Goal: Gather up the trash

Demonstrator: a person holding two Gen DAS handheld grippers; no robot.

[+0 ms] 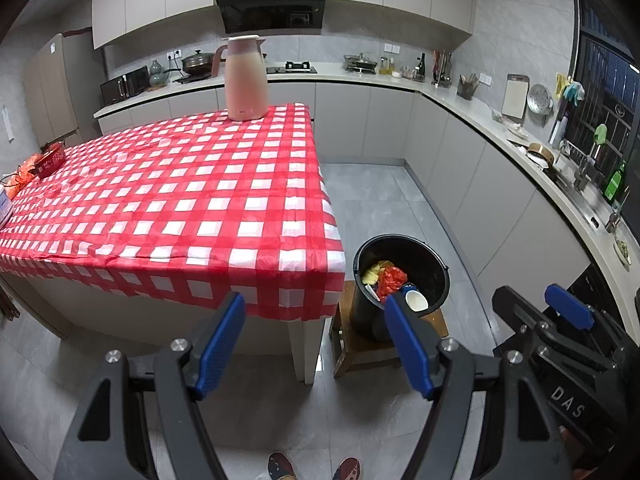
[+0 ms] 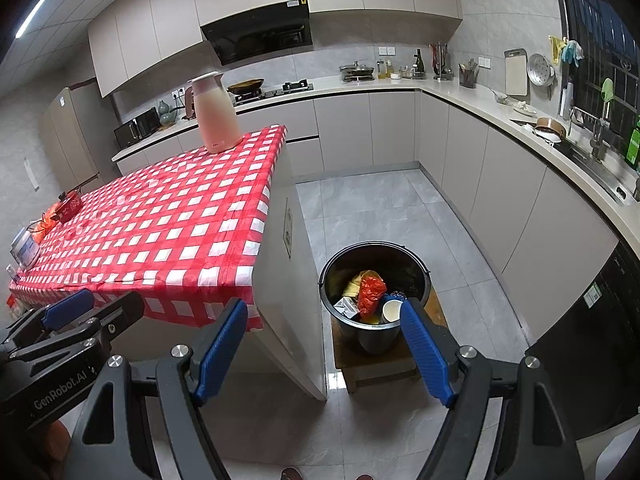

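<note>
A black bucket [image 1: 424, 252] stands on a low wooden stool [image 1: 360, 350] right of the table. It holds trash: a red wrapper [image 1: 390, 280], yellow scraps [image 1: 374, 272] and a white paper cup [image 1: 417, 301]. The bucket [image 2: 360, 258] in the right wrist view also shows the red wrapper [image 2: 371, 290], the cup [image 2: 391, 311] and a small carton [image 2: 347, 306]. My left gripper [image 1: 314, 308] is open and empty, held above the floor near the table's front edge. My right gripper [image 2: 324, 314] is open and empty, beside the bucket.
A table with a red checked cloth [image 1: 180, 196] carries a pink jug [image 1: 245, 80] at its far end and small red items [image 1: 48, 162] at the left. Kitchen counters [image 1: 500, 128] run along the back and right. Grey tiled floor [image 2: 380, 208] lies between.
</note>
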